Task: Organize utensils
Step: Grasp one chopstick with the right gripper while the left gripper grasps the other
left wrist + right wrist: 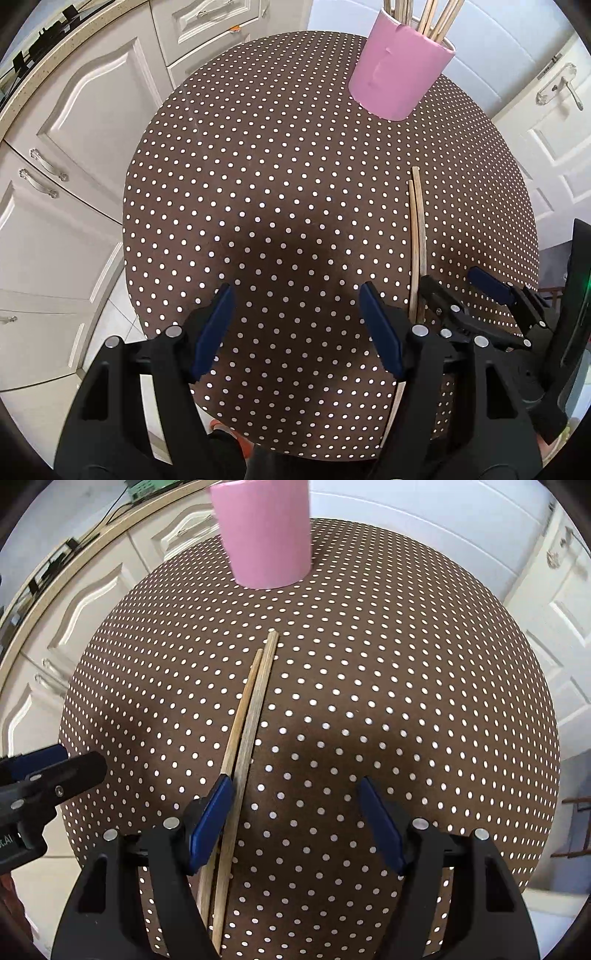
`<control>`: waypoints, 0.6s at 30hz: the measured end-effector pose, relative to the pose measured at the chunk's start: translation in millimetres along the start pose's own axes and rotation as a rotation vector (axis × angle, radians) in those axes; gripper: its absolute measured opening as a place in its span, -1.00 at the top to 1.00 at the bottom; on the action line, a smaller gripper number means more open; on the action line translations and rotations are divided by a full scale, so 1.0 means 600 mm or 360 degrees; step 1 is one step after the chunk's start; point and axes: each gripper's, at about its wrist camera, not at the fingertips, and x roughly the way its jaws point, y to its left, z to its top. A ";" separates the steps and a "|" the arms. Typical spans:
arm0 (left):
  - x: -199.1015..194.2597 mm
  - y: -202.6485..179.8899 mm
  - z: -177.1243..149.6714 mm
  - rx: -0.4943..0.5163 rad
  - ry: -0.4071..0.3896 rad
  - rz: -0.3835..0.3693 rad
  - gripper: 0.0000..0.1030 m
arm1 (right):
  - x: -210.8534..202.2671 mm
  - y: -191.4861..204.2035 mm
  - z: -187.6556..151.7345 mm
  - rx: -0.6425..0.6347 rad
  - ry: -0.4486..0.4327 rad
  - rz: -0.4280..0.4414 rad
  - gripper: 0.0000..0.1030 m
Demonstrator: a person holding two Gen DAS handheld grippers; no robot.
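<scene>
Two wooden chopsticks [251, 716] lie side by side on the brown polka-dot table [406, 686], pointing toward a pink cup [264, 535] at the far side. In the left wrist view the cup [399, 70] holds several wooden sticks [439, 18], and the chopsticks [417, 229] lie right of centre. My right gripper [295, 812] is open and low over the table; its left finger [212, 819] sits over the chopsticks' near part. My left gripper [295, 325] is open and empty, left of the chopsticks. The right gripper [480, 291] shows beside it.
White kitchen cabinets [74, 147] with metal handles and a countertop [44, 55] stand left of the table. A white door [554, 110] with a handle is at the right. The table's near edge is under both grippers, with floor tiles below.
</scene>
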 end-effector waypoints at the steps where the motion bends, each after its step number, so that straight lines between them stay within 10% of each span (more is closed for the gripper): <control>1: 0.001 -0.001 0.001 -0.0002 0.0000 0.0001 -0.34 | 0.003 0.004 0.002 -0.0020 0.0007 0.0005 -0.29; 6: 0.007 -0.006 0.002 -0.0007 0.0018 0.0015 -0.34 | 0.011 0.032 0.011 -0.0121 0.0005 -0.0047 -0.04; 13: 0.014 -0.017 0.007 -0.0017 0.0029 0.0038 -0.34 | 0.007 0.027 0.024 -0.0179 0.0007 -0.0012 0.91; 18: 0.020 -0.033 0.015 -0.0028 0.0044 0.0022 -0.34 | -0.004 -0.010 0.006 -0.0165 0.0045 0.0052 0.91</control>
